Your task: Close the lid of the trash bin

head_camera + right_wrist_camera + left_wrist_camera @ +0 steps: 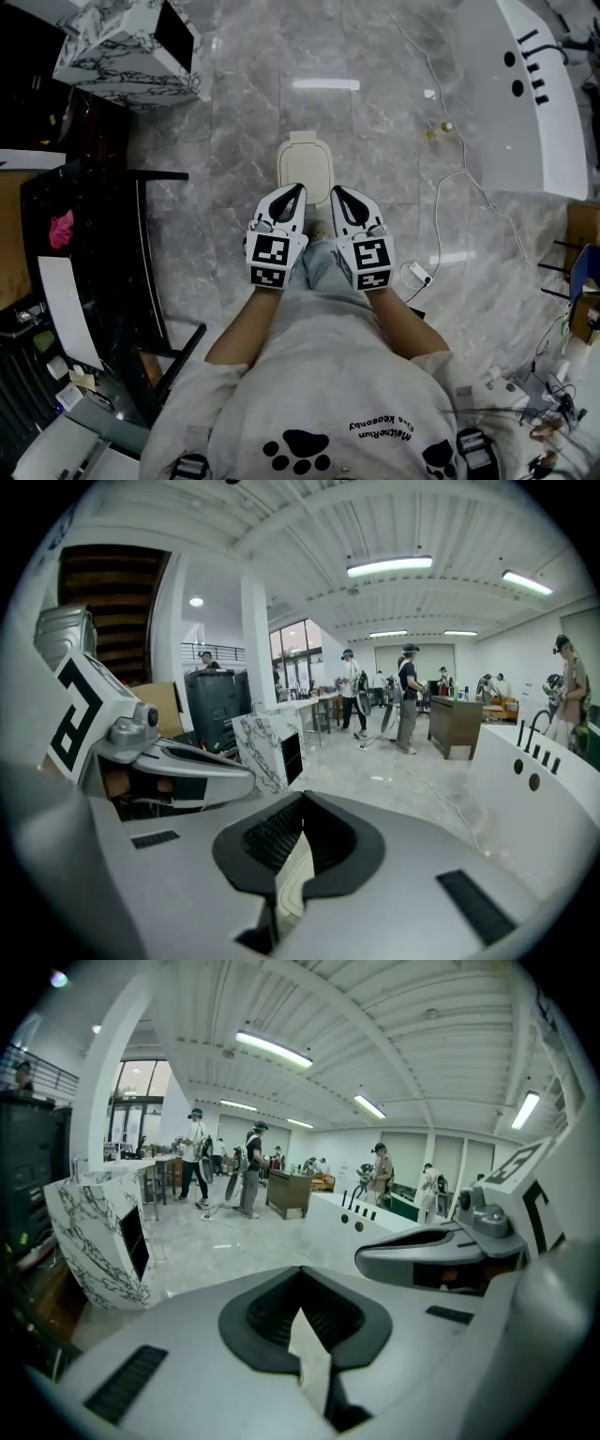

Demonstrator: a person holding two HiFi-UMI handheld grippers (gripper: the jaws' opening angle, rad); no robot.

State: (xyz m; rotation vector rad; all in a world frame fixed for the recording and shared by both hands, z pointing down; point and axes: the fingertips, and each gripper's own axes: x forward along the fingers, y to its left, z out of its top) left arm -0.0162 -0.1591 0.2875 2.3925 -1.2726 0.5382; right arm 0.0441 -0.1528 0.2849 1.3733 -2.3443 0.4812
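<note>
Right of the trash bin lies a white cable.

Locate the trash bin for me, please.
Head view, centre: the trash bin stands on the floor, just beyond the left gripper and right gripper.

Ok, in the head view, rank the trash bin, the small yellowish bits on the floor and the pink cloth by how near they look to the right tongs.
1. Trash bin: just past the tips of the right tongs, slightly to their left.
2. Yellowish bits: on the floor, up and to the right.
3. Pink cloth: far left, on the dark table.
</note>
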